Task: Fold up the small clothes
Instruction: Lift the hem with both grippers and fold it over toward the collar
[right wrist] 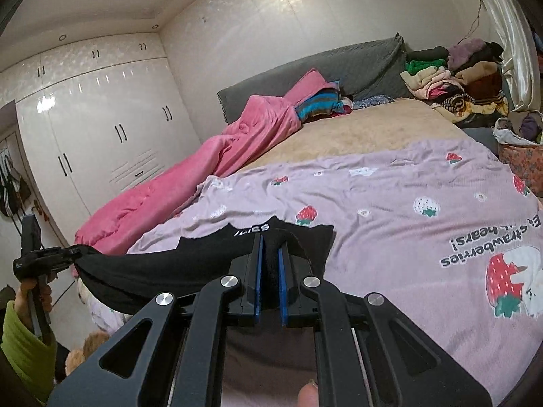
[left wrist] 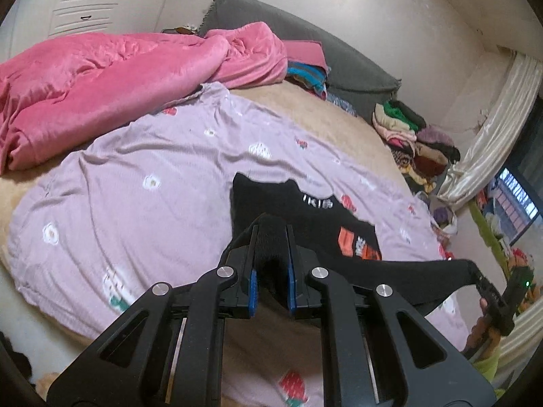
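A small black garment with white lettering and an orange print hangs stretched between both grippers above a lilac strawberry-print sheet. In the left wrist view my left gripper is shut on a bunched edge of the black cloth. My right gripper grips the other end at the far right. In the right wrist view my right gripper is shut on the black garment, and my left gripper holds its far corner at the left. The garment's far part still rests on the sheet.
A pink blanket lies bunched along the bed's left side. Against the grey headboard sit folded clothes, and a pile of clothes fills the corner by the curtain. A floral basket stands at the right; a white wardrobe at the left.
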The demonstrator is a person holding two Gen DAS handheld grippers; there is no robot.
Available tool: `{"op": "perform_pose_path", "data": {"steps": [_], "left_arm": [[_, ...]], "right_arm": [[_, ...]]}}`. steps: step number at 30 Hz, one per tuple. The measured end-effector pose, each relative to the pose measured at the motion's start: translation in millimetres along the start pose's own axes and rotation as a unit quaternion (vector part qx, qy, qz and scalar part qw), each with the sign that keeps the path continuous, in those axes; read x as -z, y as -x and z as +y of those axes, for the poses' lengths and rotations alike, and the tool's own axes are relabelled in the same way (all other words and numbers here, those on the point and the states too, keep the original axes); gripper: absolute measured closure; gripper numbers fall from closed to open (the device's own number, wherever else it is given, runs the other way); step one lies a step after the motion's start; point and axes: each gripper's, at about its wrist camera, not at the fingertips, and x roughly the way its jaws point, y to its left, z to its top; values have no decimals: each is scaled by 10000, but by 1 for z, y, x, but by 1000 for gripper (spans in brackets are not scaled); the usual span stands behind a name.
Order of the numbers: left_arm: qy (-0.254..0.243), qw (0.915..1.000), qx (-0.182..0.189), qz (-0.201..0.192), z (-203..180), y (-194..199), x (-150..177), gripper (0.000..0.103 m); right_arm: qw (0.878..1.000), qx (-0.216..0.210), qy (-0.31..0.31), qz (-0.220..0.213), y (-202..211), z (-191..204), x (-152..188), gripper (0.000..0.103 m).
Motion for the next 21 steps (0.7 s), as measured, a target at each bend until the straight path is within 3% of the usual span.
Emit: {"op": "perform_pose_path", "data": {"steps": [21], "left_arm": [[96,9991,-175,-365,-11,-42,-53,98]], "right_arm": [[9984,263,-462,177,-56,-24,-30,96]]}}
